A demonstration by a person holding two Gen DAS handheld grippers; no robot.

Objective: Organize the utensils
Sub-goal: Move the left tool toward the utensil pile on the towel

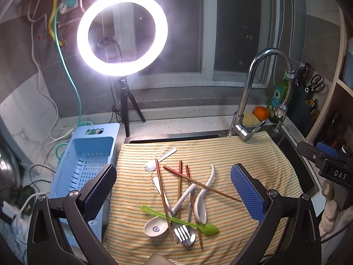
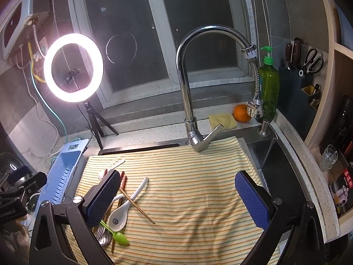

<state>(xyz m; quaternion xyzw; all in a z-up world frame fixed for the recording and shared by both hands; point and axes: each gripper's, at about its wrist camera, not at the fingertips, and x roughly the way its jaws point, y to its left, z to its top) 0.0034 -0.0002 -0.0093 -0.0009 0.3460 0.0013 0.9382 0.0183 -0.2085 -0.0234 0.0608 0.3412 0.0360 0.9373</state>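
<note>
A heap of utensils lies on a striped cloth (image 1: pixel 242 154): several red-tipped chopsticks (image 1: pixel 199 183), white ceramic spoons (image 1: pixel 155 228), a green plastic spoon (image 1: pixel 207 228), a metal fork (image 1: pixel 182 231) and a white spork (image 1: pixel 157 161). My left gripper (image 1: pixel 174 192) is open and empty, held above the heap. My right gripper (image 2: pixel 178 201) is open and empty over bare cloth (image 2: pixel 198 176), with the heap (image 2: pixel 119 216) under its left finger. A light blue slotted basket (image 1: pixel 88 161) stands left of the cloth and also shows in the right wrist view (image 2: pixel 64 172).
A chrome faucet (image 2: pixel 185 88) rises behind the cloth. A ring light on a tripod (image 1: pixel 122 33) stands at the back left. An orange (image 2: pixel 241 113), sponge, green soap bottle (image 2: pixel 268 88) and knife block (image 2: pixel 295 84) sit at the back right. Cables lie at the left.
</note>
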